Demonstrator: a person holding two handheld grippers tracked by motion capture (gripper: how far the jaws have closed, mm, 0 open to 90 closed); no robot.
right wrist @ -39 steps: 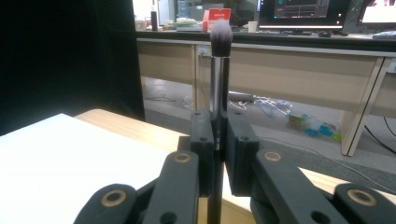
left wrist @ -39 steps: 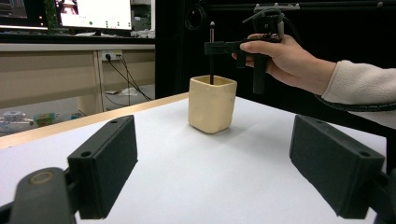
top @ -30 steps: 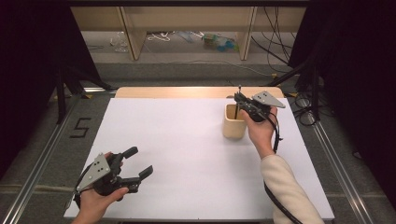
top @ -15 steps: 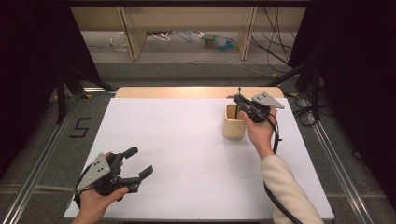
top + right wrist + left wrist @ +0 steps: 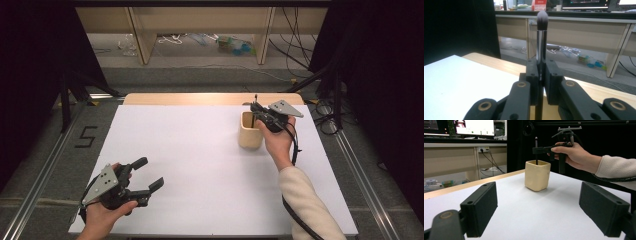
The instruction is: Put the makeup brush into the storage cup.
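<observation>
A beige square cup (image 5: 249, 132) stands on the white table toward the far right. My right gripper (image 5: 256, 112) hovers just over its rim, shut on a thin makeup brush (image 5: 541, 37) held upright, bristles at the top. In the left gripper view the brush (image 5: 536, 150) has its lower end dipping into the cup (image 5: 537, 175). The right gripper (image 5: 541, 75) clamps the brush's dark handle between its pads. My left gripper (image 5: 150, 172) rests low at the near left of the table, open, with nothing between its fingers (image 5: 480, 207).
The white table top (image 5: 200, 160) has a wooden strip (image 5: 200, 98) along its far edge. Beyond it stand wooden shelves with clutter on the floor (image 5: 232, 44). Cables (image 5: 327, 117) lie off the table's right side. A metal rail (image 5: 45, 170) runs along the left.
</observation>
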